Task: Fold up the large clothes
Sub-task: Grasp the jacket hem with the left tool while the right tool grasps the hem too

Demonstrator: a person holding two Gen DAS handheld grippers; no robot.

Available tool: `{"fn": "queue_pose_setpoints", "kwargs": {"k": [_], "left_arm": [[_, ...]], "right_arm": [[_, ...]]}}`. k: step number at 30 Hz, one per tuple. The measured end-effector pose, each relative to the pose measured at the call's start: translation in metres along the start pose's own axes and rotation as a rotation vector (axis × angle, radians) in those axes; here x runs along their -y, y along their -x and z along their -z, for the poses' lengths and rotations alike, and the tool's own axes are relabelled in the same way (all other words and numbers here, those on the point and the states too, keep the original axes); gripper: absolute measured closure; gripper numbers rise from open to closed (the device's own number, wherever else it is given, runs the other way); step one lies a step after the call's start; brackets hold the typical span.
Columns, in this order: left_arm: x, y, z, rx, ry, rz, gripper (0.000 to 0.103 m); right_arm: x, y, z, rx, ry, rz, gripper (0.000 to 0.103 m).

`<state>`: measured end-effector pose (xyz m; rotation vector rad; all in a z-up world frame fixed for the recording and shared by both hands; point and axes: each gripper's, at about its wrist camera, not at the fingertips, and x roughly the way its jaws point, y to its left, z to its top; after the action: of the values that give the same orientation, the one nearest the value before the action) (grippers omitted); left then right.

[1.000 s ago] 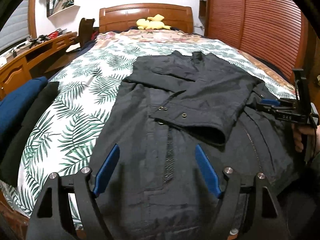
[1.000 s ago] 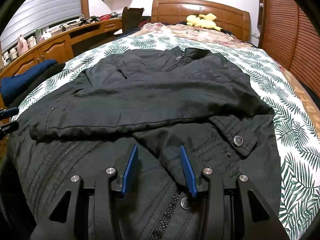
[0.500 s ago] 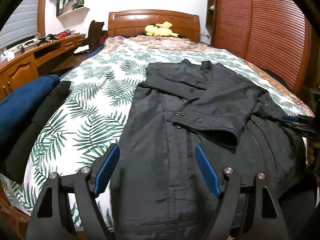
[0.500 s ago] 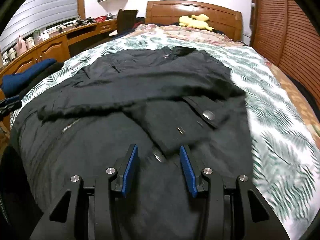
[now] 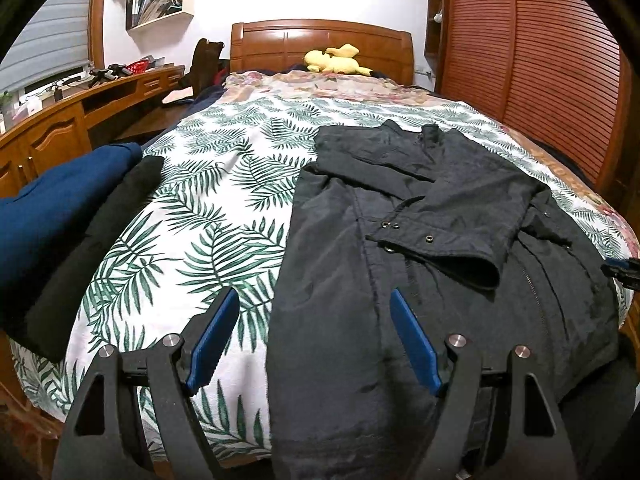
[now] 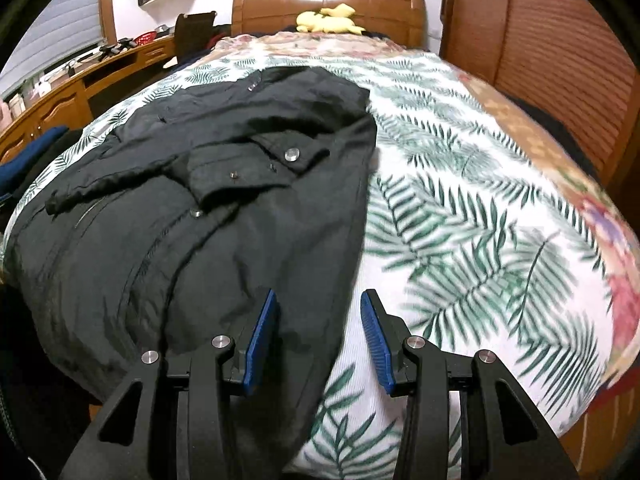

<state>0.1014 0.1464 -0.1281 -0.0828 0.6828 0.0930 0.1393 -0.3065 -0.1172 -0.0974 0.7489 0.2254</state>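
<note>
A large black jacket [image 5: 400, 248] lies flat on the bed, both sleeves folded across its chest, collar toward the headboard. In the right wrist view the same jacket [image 6: 192, 216] fills the left half. My left gripper [image 5: 312, 336] hovers open over the jacket's left hem edge, nothing between its blue pads. My right gripper [image 6: 320, 336] hangs partly open above the jacket's right hem edge, pads apart and empty. The tip of the right gripper [image 5: 622, 270] pokes in at the right edge of the left wrist view.
The bed carries a white cover with green palm leaves [image 5: 208, 216]. Folded navy and black clothes [image 5: 60, 224] are stacked at its left edge. A yellow plush toy [image 5: 334, 60] lies by the wooden headboard. A wooden desk [image 5: 80, 120] runs along the left, a slatted wardrobe [image 5: 540, 60] on the right.
Both grippers slid outward along the hem: the left one leftward to the jacket's left edge, the right one rightward to its right edge. Jaw widths look unchanged.
</note>
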Motion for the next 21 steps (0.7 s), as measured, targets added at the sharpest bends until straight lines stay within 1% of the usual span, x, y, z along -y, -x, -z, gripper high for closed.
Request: {"fn": "queue_pose_setpoints", "kwargs": {"k": [4,7,9,13,14,16,19,21], "left_arm": [[-0.005,-0.001,0.003,-0.009,0.008,-0.009,0.025],[-0.009,-0.003,0.006,-0.018,0.014,-0.010,0.025],[-0.011,-0.005,0.008,-0.029,0.013,-0.010,0.025],[-0.013,-0.004,0.011,-0.031,0.013,0.015,0.025],[-0.013,-0.004,0.012,-0.032,0.009,0.014,0.026],[-0.014,-0.005,0.013,-0.039,0.000,0.010,0.035],[-0.014,-0.005,0.015,-0.049,-0.008,0.012,0.043],[-0.016,-0.007,0.017,-0.059,-0.011,0.008,0.043]], "right_arm": [[-0.002,0.006,0.004,-0.005,-0.023,-0.029,0.057],[-0.005,0.011,0.004,-0.009,-0.038,-0.068,0.057],[-0.004,0.010,0.005,-0.012,-0.036,-0.075,0.055],[-0.004,0.009,0.008,-0.027,-0.046,-0.103,0.053],[-0.004,0.008,0.008,-0.028,-0.044,-0.101,0.053],[-0.004,0.008,0.008,-0.029,-0.037,-0.101,0.053],[-0.003,0.006,0.007,-0.035,-0.043,-0.114,0.053],[-0.006,0.009,0.006,-0.026,-0.039,-0.138,0.053]]}}
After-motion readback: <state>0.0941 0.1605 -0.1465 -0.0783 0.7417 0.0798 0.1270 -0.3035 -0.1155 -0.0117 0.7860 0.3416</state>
